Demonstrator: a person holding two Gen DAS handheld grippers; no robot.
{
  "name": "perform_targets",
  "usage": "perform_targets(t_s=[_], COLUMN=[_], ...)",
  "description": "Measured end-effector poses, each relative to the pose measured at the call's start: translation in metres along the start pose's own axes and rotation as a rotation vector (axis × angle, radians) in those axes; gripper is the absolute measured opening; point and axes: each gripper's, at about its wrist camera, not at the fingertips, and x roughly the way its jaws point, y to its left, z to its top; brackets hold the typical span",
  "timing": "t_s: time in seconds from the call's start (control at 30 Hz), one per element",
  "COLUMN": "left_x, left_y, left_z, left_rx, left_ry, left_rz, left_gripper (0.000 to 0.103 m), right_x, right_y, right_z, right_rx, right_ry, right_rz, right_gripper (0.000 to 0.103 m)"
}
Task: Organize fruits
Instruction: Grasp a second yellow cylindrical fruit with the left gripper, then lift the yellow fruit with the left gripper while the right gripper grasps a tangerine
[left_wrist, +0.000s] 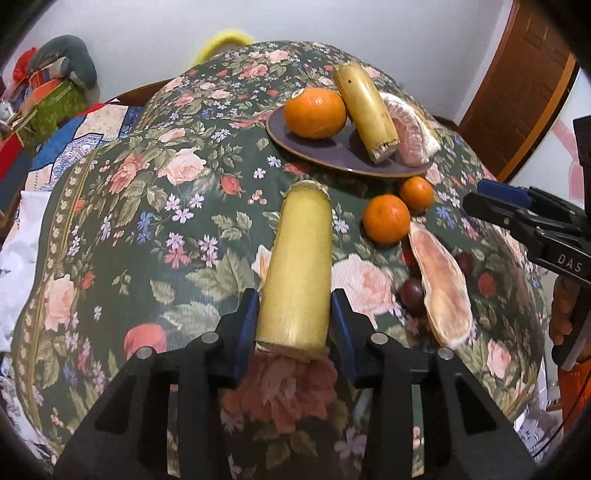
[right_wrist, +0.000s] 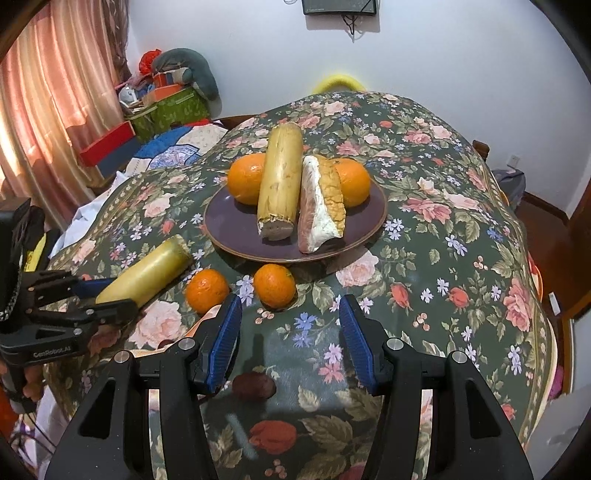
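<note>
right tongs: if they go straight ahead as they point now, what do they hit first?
Likely the nearer small orange, just ahead of the open right tongs. Behind it comes the plate. Depth is unclear, so they might pass above the orange.

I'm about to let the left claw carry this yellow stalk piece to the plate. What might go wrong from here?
1. The left claw grips the yellow stalk piece near one end, so the long free end may droop or swing.
2. The purple plate is already crowded with oranges, another stalk and a pomelo wedge; little room remains, and things could roll off.
3. Two loose oranges lie between stalk and plate and could get knocked.
</note>
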Motion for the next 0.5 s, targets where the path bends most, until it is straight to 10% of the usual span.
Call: perform_targets(t_s=[0.5], left_x=[0.039], left_y=[-0.011], left_z=[0.052], left_rx=[0.084], left_ry=[0.036], left_rz=[0.0], left_gripper=[0.04], right_x=[0.029], right_y=[-0.001], right_z=[0.008], right_rx=[-0.004], right_ry=[0.033], right_rz=[0.037], right_gripper=[0.051])
